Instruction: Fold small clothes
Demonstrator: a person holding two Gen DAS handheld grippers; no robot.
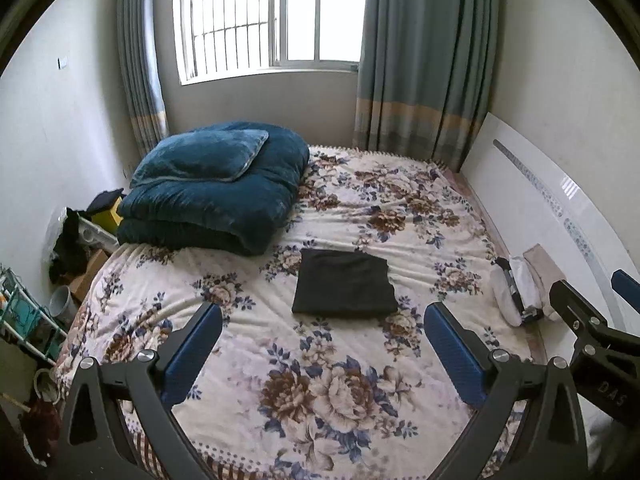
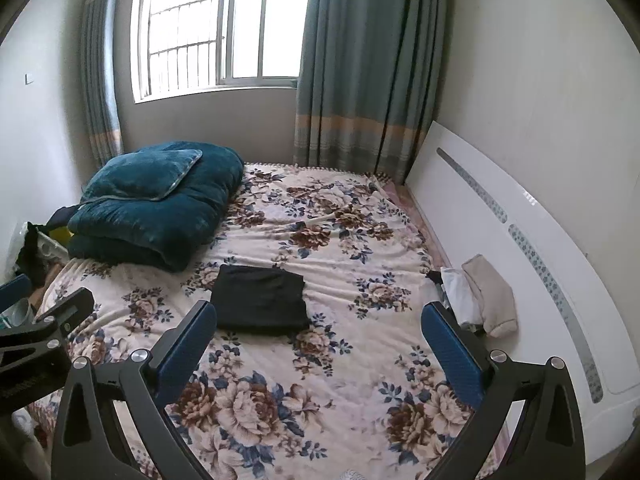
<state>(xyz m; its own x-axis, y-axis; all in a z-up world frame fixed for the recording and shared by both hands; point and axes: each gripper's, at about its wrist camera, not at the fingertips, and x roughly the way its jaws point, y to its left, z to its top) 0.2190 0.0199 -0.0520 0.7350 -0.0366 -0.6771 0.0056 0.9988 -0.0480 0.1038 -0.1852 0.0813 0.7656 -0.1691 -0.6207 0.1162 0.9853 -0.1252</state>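
A black garment (image 1: pixel 344 282) (image 2: pixel 260 298) lies folded into a neat rectangle in the middle of the flower-patterned bed (image 1: pixel 320 392) (image 2: pixel 344 364). My left gripper (image 1: pixel 322 312) hangs open above the bed, short of the garment, nothing between its blue pads. My right gripper (image 2: pixel 318 312) is open too, held above the bed with the garment just past its left finger. Each view catches the other gripper at its side edge. A small pile of folded clothes, white and beige (image 1: pixel 532 284) (image 2: pixel 486 296), rests by the headboard.
A folded teal quilt with a pillow on it (image 1: pixel 212 184) (image 2: pixel 156 200) fills the bed's far left corner. A white headboard (image 1: pixel 560 216) (image 2: pixel 520 256) runs along the right side. Clutter and a rack (image 1: pixel 28 316) stand on the floor left of the bed.
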